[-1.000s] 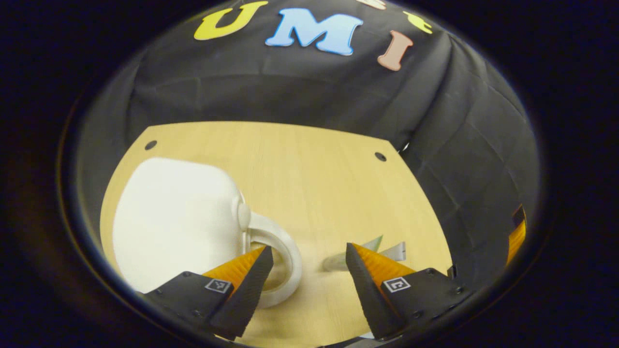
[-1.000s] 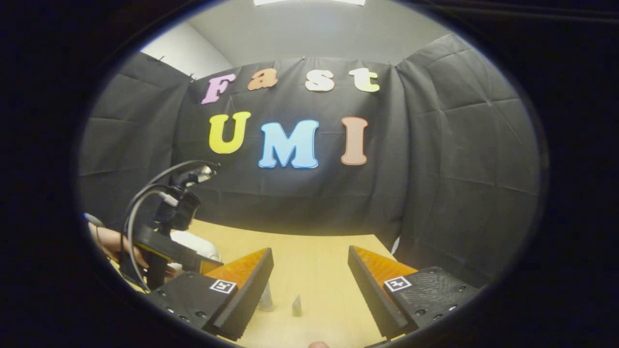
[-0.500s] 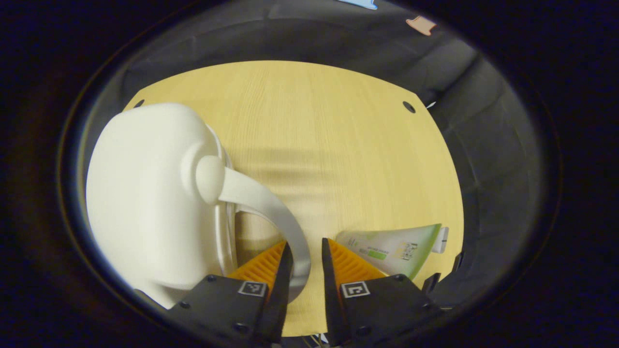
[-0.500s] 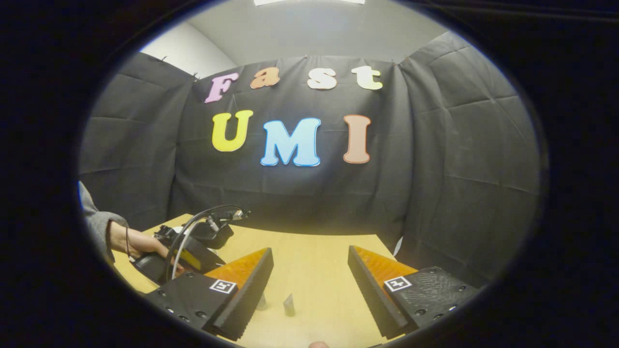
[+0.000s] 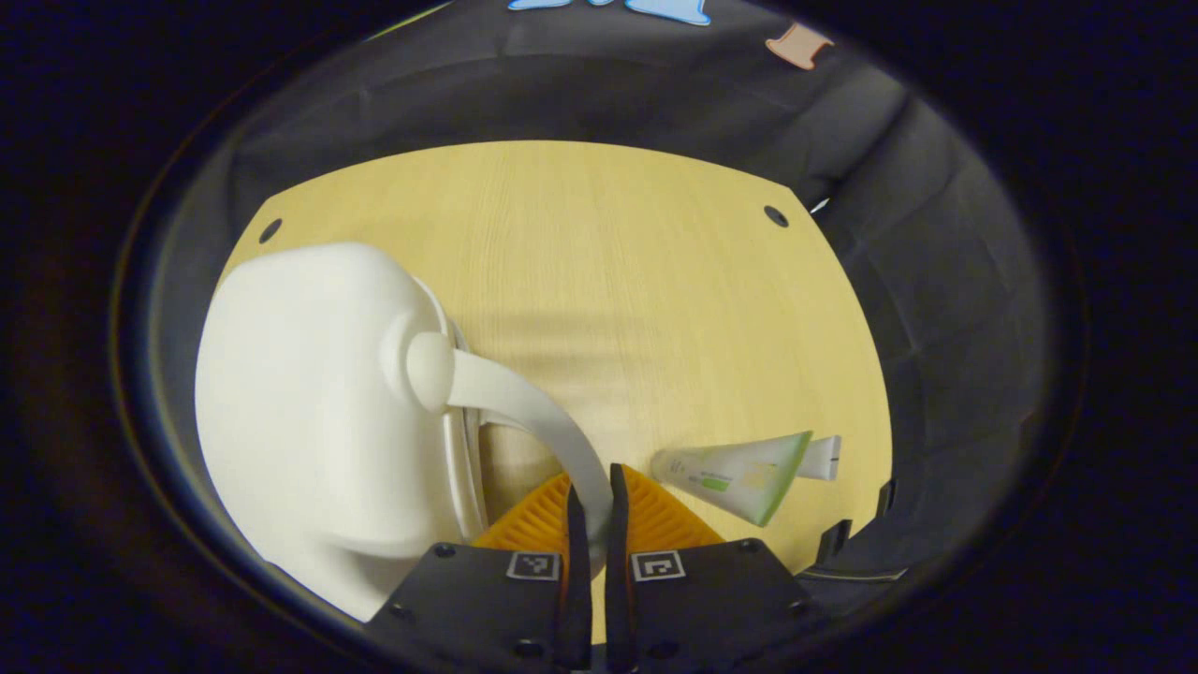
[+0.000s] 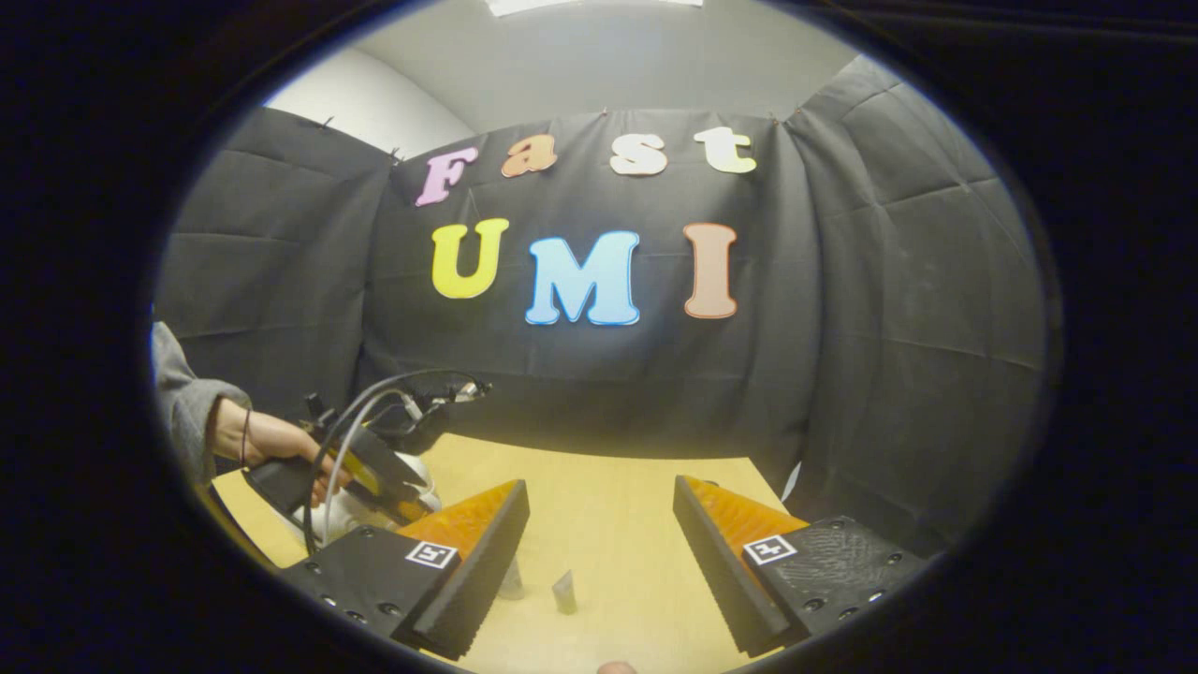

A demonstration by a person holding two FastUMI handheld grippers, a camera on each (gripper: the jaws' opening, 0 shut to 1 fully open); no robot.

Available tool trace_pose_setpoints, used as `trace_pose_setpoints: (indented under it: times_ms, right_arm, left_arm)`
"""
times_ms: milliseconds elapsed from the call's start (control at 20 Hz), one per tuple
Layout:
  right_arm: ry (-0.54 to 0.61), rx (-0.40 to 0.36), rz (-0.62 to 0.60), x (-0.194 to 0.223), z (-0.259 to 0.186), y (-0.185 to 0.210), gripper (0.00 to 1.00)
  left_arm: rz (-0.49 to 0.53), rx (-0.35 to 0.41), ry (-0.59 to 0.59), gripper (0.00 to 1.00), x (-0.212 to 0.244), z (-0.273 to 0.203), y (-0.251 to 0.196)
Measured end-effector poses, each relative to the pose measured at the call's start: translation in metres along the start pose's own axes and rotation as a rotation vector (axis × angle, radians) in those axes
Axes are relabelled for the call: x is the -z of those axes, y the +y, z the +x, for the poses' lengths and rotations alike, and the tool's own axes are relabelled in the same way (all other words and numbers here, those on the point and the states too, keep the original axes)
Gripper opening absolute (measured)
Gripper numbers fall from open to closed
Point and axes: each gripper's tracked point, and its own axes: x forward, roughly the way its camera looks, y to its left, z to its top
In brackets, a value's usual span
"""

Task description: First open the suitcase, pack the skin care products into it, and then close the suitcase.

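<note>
Now the left gripper clamps the white suitcase's handle on the table; right gripper gapes idle. A tube lies alongside, unpacked. Opening likely calls for lifting.

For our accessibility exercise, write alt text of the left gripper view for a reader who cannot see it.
The left gripper is shut on the curved handle of a closed white suitcase lying on a light wooden table. A green-and-white skin care tube lies flat on the table to the right of the fingers, apart from the case.
</note>
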Motion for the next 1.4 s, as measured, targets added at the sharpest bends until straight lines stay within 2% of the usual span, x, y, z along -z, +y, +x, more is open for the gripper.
trace_pose_setpoints:
  times_ms: [200, 300, 400, 450, 500, 600, 750, 950, 1150, 1300, 1400]
  right_arm:
    - [-0.035, 0.026, -0.007, -0.014, -0.003, 0.001, 0.94]
    - [-0.050, 0.028, -0.009, -0.021, -0.004, 0.011, 0.94]
    - [-0.066, 0.039, -0.011, -0.027, -0.004, 0.018, 0.94]
    - [-0.075, 0.049, -0.011, -0.031, -0.004, 0.024, 0.94]
    - [-0.080, 0.061, -0.010, -0.034, -0.004, 0.029, 0.93]
    - [-0.088, 0.086, -0.007, -0.037, -0.004, 0.044, 0.94]
    - [-0.093, 0.127, 0.011, -0.044, -0.006, 0.063, 0.94]
    - [-0.085, 0.221, 0.016, -0.050, -0.014, 0.079, 0.94]
    - [-0.038, 0.324, 0.028, -0.049, -0.026, 0.088, 0.94]
    - [-0.015, 0.372, 0.043, -0.053, -0.033, 0.096, 0.94]
    - [-0.002, 0.392, 0.036, -0.053, -0.036, 0.100, 0.94]
  left_arm:
    - [0.022, 0.028, -0.061, 0.13, -0.030, -0.067, -0.002]
    - [0.044, 0.009, -0.106, 0.13, -0.049, -0.121, 0.021]
    - [0.071, -0.024, -0.153, 0.13, -0.067, -0.170, 0.055]
    - [0.084, -0.050, -0.182, 0.10, -0.075, -0.191, 0.076]
    - [0.093, -0.081, -0.204, 0.13, -0.080, -0.211, 0.100]
    - [0.102, -0.139, -0.226, 0.10, -0.080, -0.243, 0.156]
    - [0.119, -0.208, -0.236, 0.13, -0.081, -0.269, 0.233]
    - [0.105, -0.266, -0.248, 0.13, -0.084, -0.274, 0.339]
    - [0.099, -0.378, -0.256, 0.13, -0.085, -0.246, 0.463]
    - [0.045, -0.347, -0.238, 0.13, -0.076, -0.209, 0.527]
    - [0.006, -0.316, -0.224, 0.13, -0.067, -0.182, 0.550]
